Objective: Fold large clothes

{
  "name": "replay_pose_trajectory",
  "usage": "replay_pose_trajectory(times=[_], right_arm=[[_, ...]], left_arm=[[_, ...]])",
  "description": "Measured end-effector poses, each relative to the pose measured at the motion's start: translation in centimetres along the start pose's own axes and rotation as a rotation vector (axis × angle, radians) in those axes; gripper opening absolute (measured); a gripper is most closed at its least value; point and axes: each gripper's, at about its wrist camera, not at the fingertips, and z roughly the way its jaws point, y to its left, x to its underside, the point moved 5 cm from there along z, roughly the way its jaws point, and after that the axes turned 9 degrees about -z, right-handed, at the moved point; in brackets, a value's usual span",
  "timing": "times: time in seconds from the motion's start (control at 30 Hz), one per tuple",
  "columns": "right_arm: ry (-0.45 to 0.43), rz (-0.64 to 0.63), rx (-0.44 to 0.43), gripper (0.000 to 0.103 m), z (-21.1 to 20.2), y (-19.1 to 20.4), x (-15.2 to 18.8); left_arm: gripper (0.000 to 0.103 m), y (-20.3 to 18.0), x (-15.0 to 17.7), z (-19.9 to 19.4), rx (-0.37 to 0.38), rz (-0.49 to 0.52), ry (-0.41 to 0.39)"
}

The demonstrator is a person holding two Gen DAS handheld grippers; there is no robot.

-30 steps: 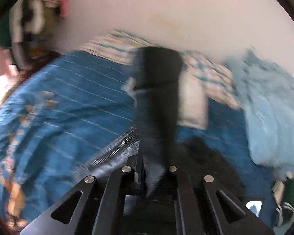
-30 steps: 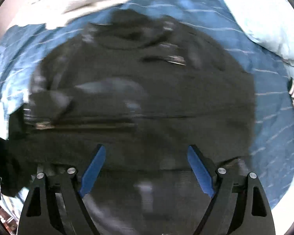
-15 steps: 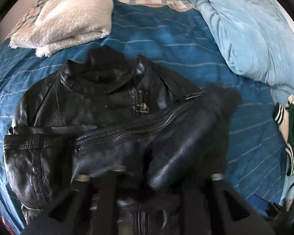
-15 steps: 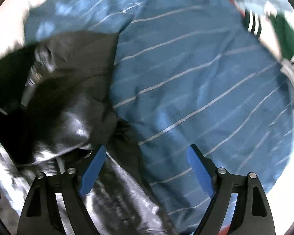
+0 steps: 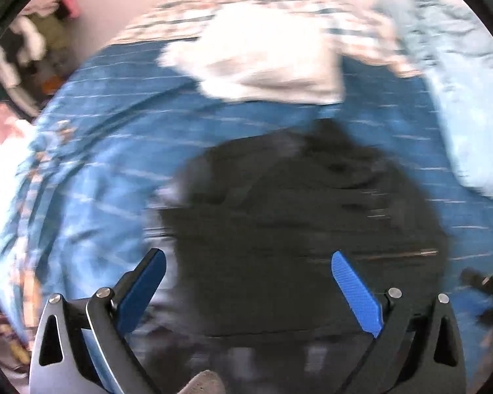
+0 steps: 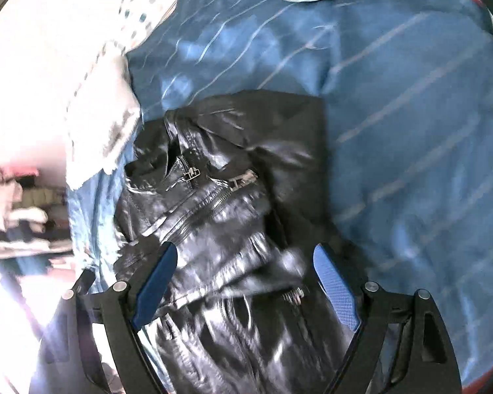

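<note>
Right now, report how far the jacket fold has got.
Done: the jacket lies on the blue bedspread, one side looks folded across the front zip. In hand: nothing. The left gripper has just been opening and holds nothing between its jaws; the right gripper hovers open above the leather. Left: the jacket is still bunched and uneven, so more folds and tidying seem needed.
</note>
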Motion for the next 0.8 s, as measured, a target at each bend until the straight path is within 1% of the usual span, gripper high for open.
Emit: replay_pose_trajectory(times=[0.03, 0.07, 0.1, 0.13, 0.17, 0.2, 0.23, 0.27, 0.3, 0.33, 0.4, 0.43, 0.53, 0.57, 0.63, 0.67, 0.7, 0.73, 0.77, 0.8], right_arm=[[0.033, -0.023, 0.044, 0.086, 1.1, 0.0, 0.1], [0.067, -0.033, 0.080, 0.085, 2.2, -0.1, -0.1], [0.118, -0.042, 0.108, 0.083, 3.9, -0.1, -0.2], [0.154, -0.064, 0.131, 0.074, 5.3, 0.1, -0.2], [0.177, -0.108, 0.204, 0.057, 6.6, 0.4, -0.2], [0.186, -0.152, 0.270, 0.048, 7.2, 0.7, 0.0], [0.186, -0.184, 0.317, 0.036, 7.4, 0.9, 0.0], [0.172, -0.220, 0.357, 0.027, 7.3, 1.4, 0.2], [0.158, -0.244, 0.381, 0.024, 7.1, 1.8, 0.3], [0.139, -0.271, 0.407, 0.018, 6.6, 2.2, 0.3], [0.080, -0.264, 0.408, 0.015, 5.0, 2.8, 0.5], [0.039, -0.235, 0.401, 0.012, 3.8, 2.8, 0.5], [-0.040, -0.150, 0.387, 0.007, 1.5, 2.0, 0.4], [-0.068, -0.112, 0.388, 0.007, 0.9, 1.4, 0.2], [-0.047, -0.060, 0.369, 0.007, 1.2, -0.1, 0.2], [-0.032, -0.005, 0.381, 0.007, 1.7, -1.5, 0.2], [-0.016, 0.018, 0.370, 0.007, 2.1, -2.5, 0.4], [0.046, 0.060, 0.328, 0.007, 3.3, -3.7, 0.4], [0.073, 0.103, 0.294, 0.008, 3.6, -4.5, 0.3], [0.074, 0.137, 0.260, 0.009, 3.3, -4.9, 0.2]], left_arm=[[0.103, 1.6, 0.2, 0.8, -0.081, 0.016, -0.001], [0.103, 3.1, 0.4, 1.7, -0.166, 0.038, 0.011], [0.103, 4.1, 0.7, 2.6, -0.234, 0.053, 0.031], [0.103, 5.6, 1.2, 3.6, -0.320, 0.058, 0.063], [0.103, 6.7, 1.5, 4.1, -0.361, 0.046, 0.085], [0.103, 7.9, 1.8, 4.5, -0.381, 0.019, 0.106], [0.103, 8.9, 2.1, 4.7, -0.387, -0.016, 0.126], [0.103, 9.5, 2.3, 4.8, -0.385, -0.042, 0.142], [0.103, 10.0, 2.5, 4.8, -0.376, -0.068, 0.150], [0.103, 10.3, 2.5, 4.8, -0.375, -0.075, 0.148], [0.103, 10.5, 2.4, 4.4, -0.373, -0.074, 0.137], [0.103, 10.5, 2.2, 4.3, -0.366, -0.073, 0.131], [0.103, 10.1, 1.7, 4.3, -0.357, -0.054, 0.111], [0.103, 9.6, 1.3, 4.7, -0.352, -0.050, 0.107], [0.103, 9.2, 0.8, 5.7, -0.332, -0.053, 0.095], [0.103, 9.0, 0.6, 6.2, -0.330, -0.052, 0.090], [0.103, 8.8, 0.5, 7.1, -0.332, -0.041, 0.089], [0.103, 8.5, 0.4, 8.4, -0.343, -0.017, 0.101], [0.103, 8.2, 0.6, 10.3, -0.360, 0.015, 0.129], [0.103, 8.0, 0.7, 11.5, -0.361, 0.030, 0.146]])
